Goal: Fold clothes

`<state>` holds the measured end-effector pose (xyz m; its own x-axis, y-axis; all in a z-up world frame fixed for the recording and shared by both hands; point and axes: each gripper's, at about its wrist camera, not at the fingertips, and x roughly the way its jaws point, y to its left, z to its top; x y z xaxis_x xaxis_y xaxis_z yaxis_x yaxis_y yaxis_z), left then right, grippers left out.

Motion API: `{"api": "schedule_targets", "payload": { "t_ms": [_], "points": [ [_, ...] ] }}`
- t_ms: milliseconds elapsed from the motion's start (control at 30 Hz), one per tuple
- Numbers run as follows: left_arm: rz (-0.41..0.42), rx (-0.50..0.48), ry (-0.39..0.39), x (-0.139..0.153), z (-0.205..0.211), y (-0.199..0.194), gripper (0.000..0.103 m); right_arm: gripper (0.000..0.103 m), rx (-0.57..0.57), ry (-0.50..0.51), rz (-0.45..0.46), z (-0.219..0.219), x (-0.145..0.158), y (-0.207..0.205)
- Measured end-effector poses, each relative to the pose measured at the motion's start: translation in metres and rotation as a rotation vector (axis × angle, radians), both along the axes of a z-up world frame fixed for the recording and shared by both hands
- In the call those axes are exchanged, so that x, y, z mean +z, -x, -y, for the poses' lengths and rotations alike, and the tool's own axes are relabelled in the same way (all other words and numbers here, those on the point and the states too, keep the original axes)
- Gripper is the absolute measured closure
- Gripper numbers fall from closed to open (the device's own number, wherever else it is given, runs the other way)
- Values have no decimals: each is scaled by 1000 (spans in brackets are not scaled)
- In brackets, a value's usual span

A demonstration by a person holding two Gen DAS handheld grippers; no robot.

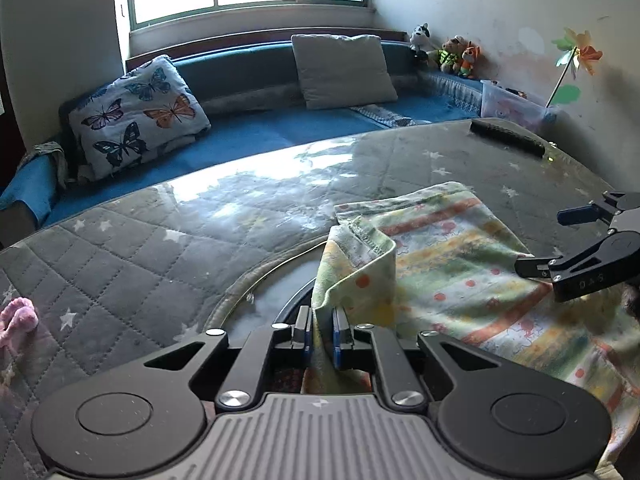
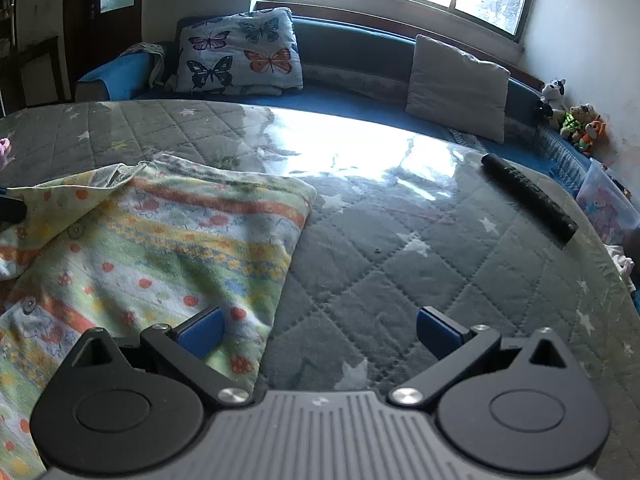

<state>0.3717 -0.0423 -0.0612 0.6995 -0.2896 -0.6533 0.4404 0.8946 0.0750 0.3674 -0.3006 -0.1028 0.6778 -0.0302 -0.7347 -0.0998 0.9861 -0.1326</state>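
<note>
A patterned garment point(image 1: 472, 264) in yellow, green and orange stripes with red dots lies on the grey quilted table. My left gripper point(image 1: 322, 332) is shut on a raised fold of its edge, lifting the cloth off the table. In the right wrist view the same garment point(image 2: 160, 248) spreads over the left half, with buttons showing. My right gripper point(image 2: 318, 330) is open; its left finger hovers over the garment's right edge, its right finger over bare table. The right gripper point(image 1: 560, 240) also shows open at the right of the left wrist view.
The round table point(image 2: 420, 248) has a grey star-quilted cover under a glossy sheet. A black cylinder point(image 2: 528, 200) lies at the far right. A pink item point(image 1: 16, 320) sits at the left edge. Behind is a blue couch point(image 1: 256, 132) with pillows and soft toys.
</note>
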Motion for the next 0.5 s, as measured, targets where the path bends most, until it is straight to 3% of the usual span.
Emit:
{"api": "schedule_targets", "payload": {
  "t_ms": [233,500],
  "points": [
    [30,-37,-66,-1,1,6,87,0,13,-5,-3,-6,-3,-3],
    [63,-53,-62,-5,4,9,86,0,13,-7,-3,-9,-3,-4]
  ]
}}
